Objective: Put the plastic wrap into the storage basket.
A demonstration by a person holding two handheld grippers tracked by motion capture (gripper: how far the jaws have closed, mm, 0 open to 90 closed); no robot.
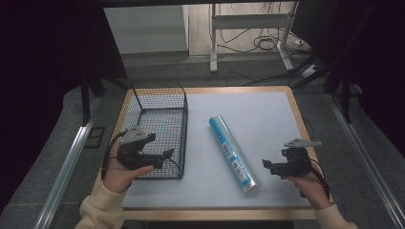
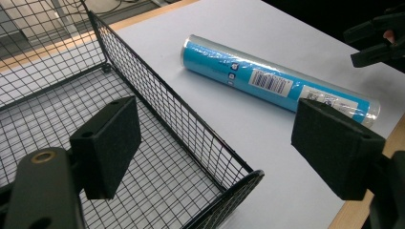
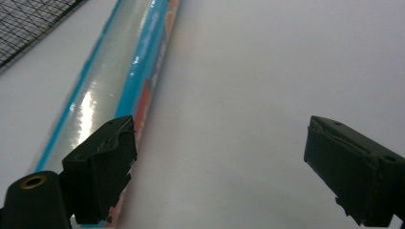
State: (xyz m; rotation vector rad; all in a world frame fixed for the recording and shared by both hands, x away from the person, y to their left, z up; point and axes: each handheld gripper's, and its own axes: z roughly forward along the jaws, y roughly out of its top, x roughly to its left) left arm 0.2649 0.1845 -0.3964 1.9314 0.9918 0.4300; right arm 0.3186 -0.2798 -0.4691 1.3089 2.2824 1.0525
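A long blue and silver roll (image 1: 233, 153) lies flat on the white tabletop (image 1: 258, 119), slanting from centre toward the front right. A black wire basket (image 1: 157, 136) stands at the left, empty. My left gripper (image 1: 162, 155) hovers over the basket's front right corner, open, with nothing between its pads (image 2: 107, 143); past them lies the roll (image 2: 277, 81). My right gripper (image 1: 266, 165) is low at the front right, just right of the roll's near end, open and empty. In the right gripper view the roll (image 3: 114, 95) runs past the left pad (image 3: 102, 167).
The table has a wooden rim (image 1: 301, 119). Behind it stand a metal desk frame (image 1: 248, 28) and loose cables (image 1: 267, 43) on the floor. Rails (image 1: 67, 162) run along both sides of the table.
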